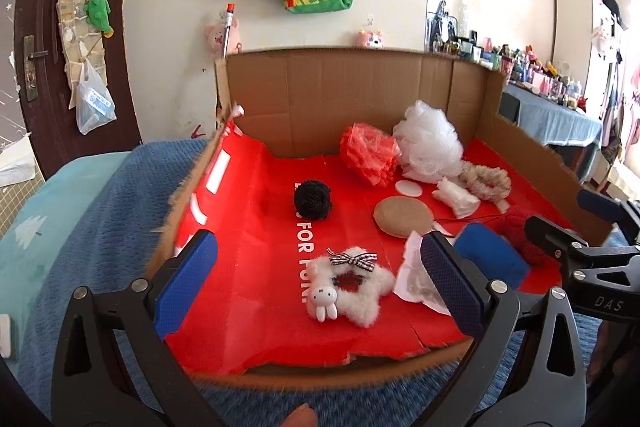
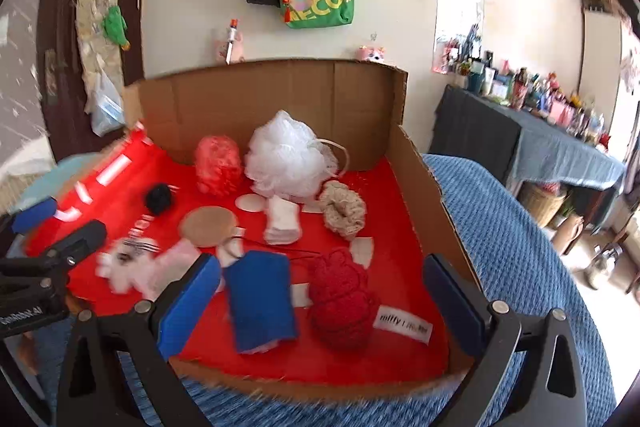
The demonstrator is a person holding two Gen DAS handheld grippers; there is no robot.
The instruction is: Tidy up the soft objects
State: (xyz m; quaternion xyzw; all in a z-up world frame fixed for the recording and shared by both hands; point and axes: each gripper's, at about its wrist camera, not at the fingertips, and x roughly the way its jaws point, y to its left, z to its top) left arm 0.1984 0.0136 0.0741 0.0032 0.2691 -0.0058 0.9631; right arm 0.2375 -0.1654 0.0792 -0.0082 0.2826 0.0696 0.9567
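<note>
Clearly both tools are empty: the left hand-held gripper (image 1: 320, 291) and the right hand-held gripper (image 2: 322, 303) hover with fingers apart over the cardboard tray (image 1: 352, 95) on the bed. From the left, the black pompom (image 1: 312, 201) looks feather-light and squashy; pinch it across its middle. The fluffy white star (image 1: 356, 287) carries a hard bunny charm, so grip the fur instead. Further right, the folded blue cloth (image 2: 260, 301) and the red knitted toy (image 2: 342, 301) should compress easily; take each across its bulk.

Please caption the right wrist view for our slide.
Open right claw hovers over blue cloth and red knit in cardboard box.
</note>
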